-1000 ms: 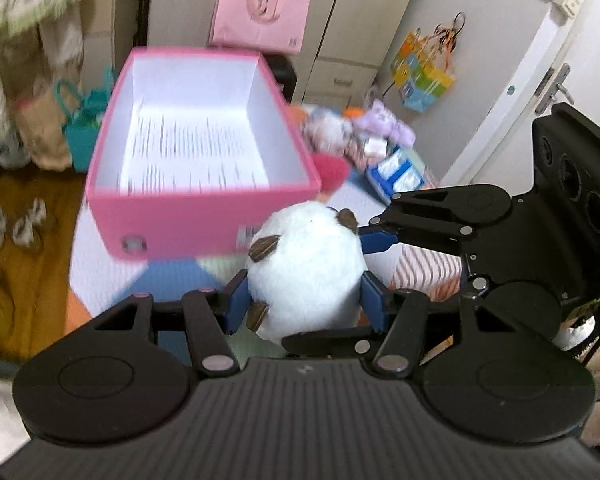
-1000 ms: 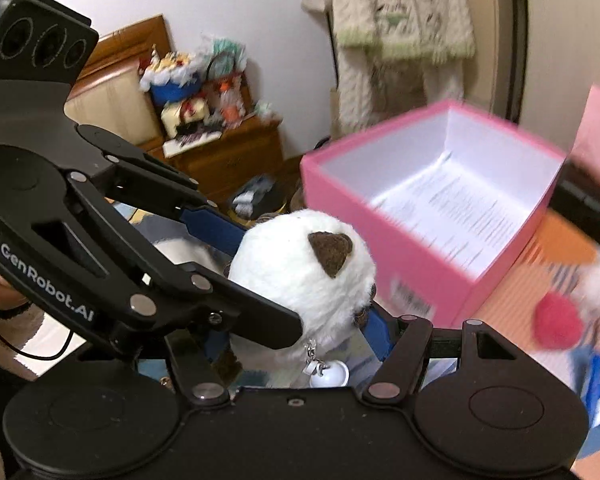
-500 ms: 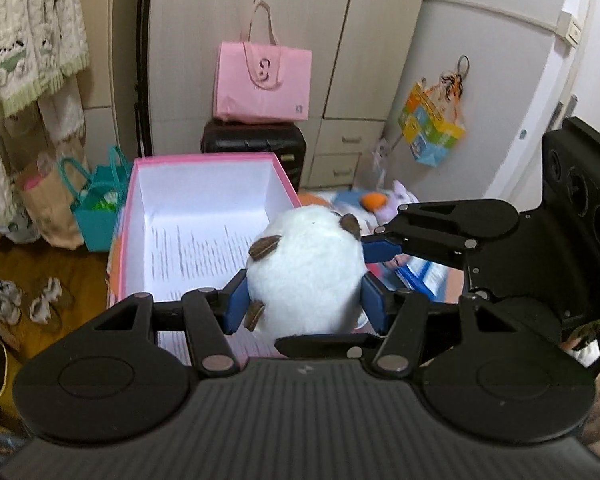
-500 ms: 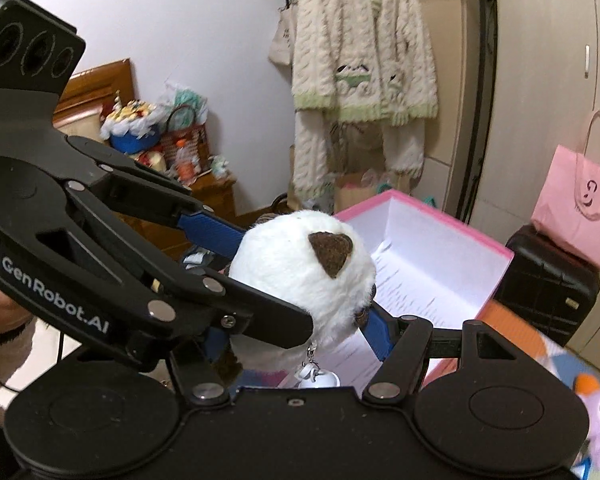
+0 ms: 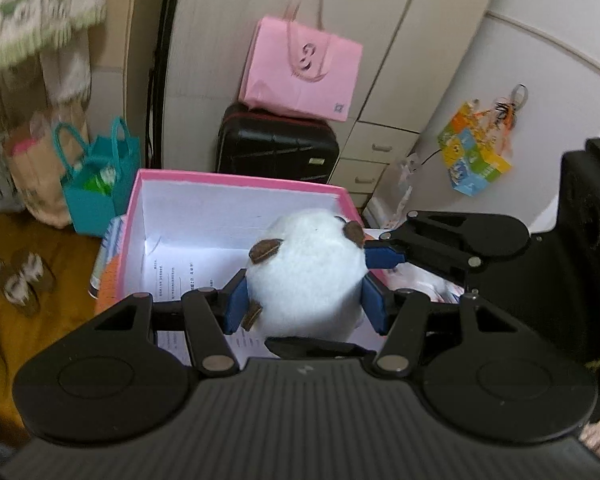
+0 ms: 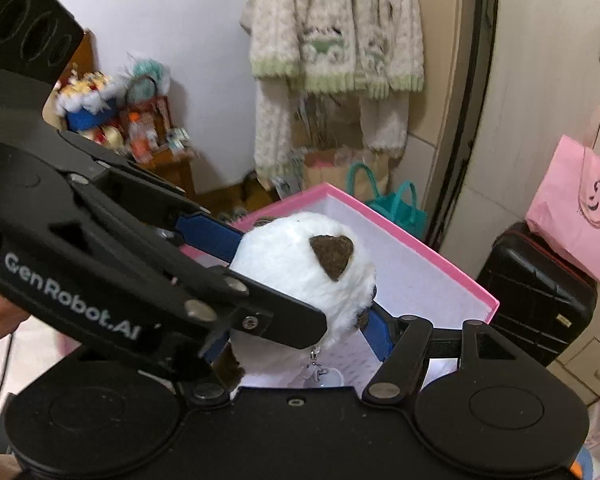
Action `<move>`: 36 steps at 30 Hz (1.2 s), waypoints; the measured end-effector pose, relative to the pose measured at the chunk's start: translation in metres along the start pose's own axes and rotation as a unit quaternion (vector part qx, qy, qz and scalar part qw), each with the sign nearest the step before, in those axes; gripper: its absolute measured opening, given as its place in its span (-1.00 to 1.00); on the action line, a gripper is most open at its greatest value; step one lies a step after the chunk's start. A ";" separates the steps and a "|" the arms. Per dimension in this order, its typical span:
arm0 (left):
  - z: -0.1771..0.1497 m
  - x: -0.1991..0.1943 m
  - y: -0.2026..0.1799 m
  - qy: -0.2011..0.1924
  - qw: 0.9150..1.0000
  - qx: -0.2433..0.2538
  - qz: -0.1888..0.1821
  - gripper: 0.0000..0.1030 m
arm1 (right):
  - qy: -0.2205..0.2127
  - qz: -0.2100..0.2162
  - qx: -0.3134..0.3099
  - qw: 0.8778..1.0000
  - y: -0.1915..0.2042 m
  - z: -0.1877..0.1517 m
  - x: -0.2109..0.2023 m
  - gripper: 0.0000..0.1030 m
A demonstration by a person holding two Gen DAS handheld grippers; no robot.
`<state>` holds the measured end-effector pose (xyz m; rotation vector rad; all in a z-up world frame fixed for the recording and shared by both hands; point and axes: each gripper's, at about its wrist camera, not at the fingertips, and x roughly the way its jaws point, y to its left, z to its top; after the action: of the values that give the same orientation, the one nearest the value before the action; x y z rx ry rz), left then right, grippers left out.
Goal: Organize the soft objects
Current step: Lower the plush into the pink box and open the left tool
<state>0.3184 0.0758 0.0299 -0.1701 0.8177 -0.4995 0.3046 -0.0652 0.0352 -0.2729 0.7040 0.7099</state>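
While the pink box (image 5: pixel 236 184) sits open with only printed paper showing on its white floor, the sorting looks barely begun: as far as either view shows, no soft thing lies inside it yet. I judge the step in hand to be carrying one toy to that box, with the release not yet made. Other soft things may be waiting nearby, but these views do not show them clearly enough to count.

Both tools share the load. From the left wrist view, the left hand-held gripper (image 5: pixel 306 304) is closed partway, its blue pads (image 5: pixel 236 304) pressed into the flanks of the white plush toy (image 5: pixel 308 276). The right hand-held gripper (image 6: pixel 300 316) is likewise narrowed onto the same toy (image 6: pixel 300 256), one pad tucked under its right side. In the right wrist view the left tool's arm crosses in front and pinches the toy from the left.

As for the toy itself, it hangs in the air above the box's near part, touching nothing but the pads. It is a round, fluffy white ball, with small dark brown felt ears and a brown patch low down. A little metal clasp (image 6: pixel 315 364) with a pale charm dangles beneath it. Its pile dents where gripped, so I expect it to spring back once freed.
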 end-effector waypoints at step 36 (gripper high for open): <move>-0.002 0.003 0.000 -0.026 0.996 0.037 0.071 0.39 | 0.045 -0.105 0.018 0.993 -0.009 -0.009 0.015 0.48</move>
<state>0.3179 0.0744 0.0267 -0.0561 0.7527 -0.3893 0.3147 -0.0687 0.0178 -0.3423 0.7609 0.4871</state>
